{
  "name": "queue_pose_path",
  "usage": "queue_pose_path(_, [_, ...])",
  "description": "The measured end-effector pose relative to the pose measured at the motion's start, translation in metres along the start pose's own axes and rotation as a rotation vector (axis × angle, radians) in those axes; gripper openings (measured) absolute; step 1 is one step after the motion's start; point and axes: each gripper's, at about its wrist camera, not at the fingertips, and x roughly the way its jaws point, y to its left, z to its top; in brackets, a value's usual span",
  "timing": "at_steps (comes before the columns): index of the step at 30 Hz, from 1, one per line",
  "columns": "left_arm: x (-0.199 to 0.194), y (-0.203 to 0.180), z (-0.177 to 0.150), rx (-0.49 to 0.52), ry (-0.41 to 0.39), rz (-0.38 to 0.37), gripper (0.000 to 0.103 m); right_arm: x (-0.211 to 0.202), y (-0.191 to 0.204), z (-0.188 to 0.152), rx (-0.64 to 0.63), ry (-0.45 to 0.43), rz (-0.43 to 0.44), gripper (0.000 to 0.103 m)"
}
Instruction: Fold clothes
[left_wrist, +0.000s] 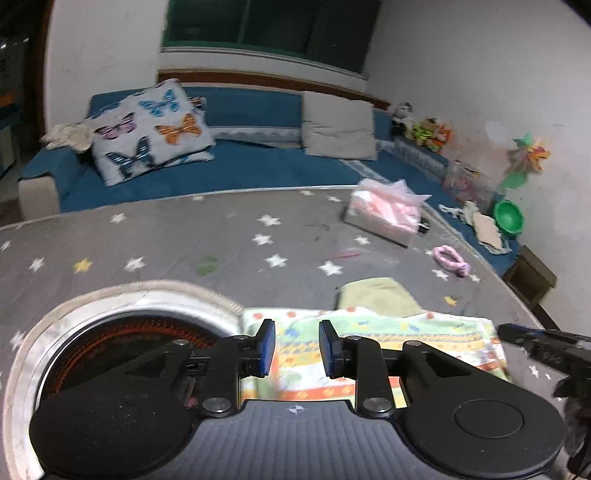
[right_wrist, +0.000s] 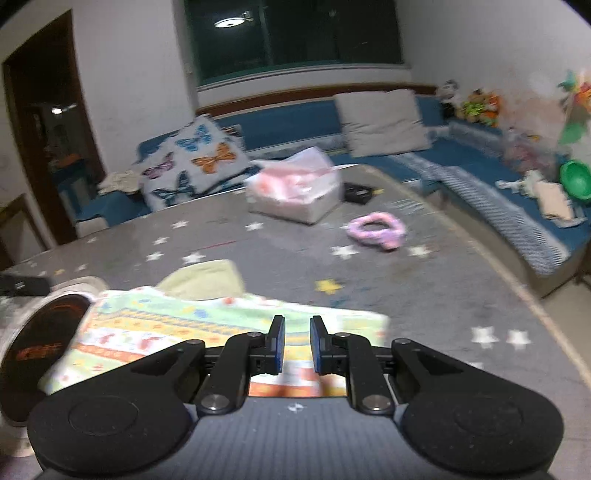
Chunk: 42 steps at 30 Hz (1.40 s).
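The left gripper (left_wrist: 296, 347), a black two-finger tool with blue pads, is held above the near edge of a folded pastel patterned cloth (left_wrist: 373, 343) with orange, yellow and green bands; its fingers are spread apart with nothing between them. The right gripper (right_wrist: 297, 345), of the same build, is seen over the same cloth (right_wrist: 207, 328) with its fingers parted by a narrower gap, also gripping nothing. The cloth is laid flat on a grey table cover printed with white and yellow stars (left_wrist: 166, 243). A pale green fabric piece (left_wrist: 376, 295) is tucked under the cloth's far edge. Just to the left of the cloth, a round metal-rimmed opening with a dark, orange-glowing interior (left_wrist: 125, 343) is set into the table. Farther off on the table, a white box of pink tissue-like material (left_wrist: 384, 214) and a pink fuzzy ring (left_wrist: 450, 260) are placed well apart from the cloth. Beyond the table, a blue sofa (left_wrist: 240, 166) is seen with a butterfly-print cushion (left_wrist: 151, 129).
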Motion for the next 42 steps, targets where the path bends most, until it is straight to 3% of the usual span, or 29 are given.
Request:
queue_pose_path(7, [0.052,-0.022,0.001,0.04,0.068,-0.055,0.026,0.035,0.024,-0.003,-0.018,0.06,0.071,0.015])
queue_pose_path(11, [0.082,-0.028,-0.003,0.044,0.11,-0.068,0.026,0.049,0.027,-0.004,-0.019,0.068,0.071,0.028])
queue_pose_path(14, [0.095,-0.029,-0.008,0.051,0.122,-0.058,0.026,0.052,0.03,-0.001,-0.028,0.069,0.067,0.032])
queue_pose_path(20, [0.073,-0.032,-0.018,0.076,0.103,-0.054,0.028,0.03,0.04,-0.009,-0.072,0.06,0.085,0.051])
queue_pose_path(30, [0.024,-0.045,-0.059,0.134,0.081,-0.02,0.039,-0.014,0.06,-0.048,-0.104,0.047,0.095,0.054])
queue_pose_path(35, [0.013,-0.044,-0.074,0.126,0.089,0.004,0.05,-0.03,0.071,-0.061,-0.159,0.033,0.043,0.058])
queue_pose_path(37, [0.007,-0.045,-0.078,0.122,0.086,0.006,0.059,-0.038,0.072,-0.063,-0.146,0.027,0.054,0.059])
queue_pose_path(42, [-0.009,-0.047,-0.09,0.122,0.083,0.024,0.077,-0.05,0.075,-0.075,-0.123,0.022,0.042,0.072])
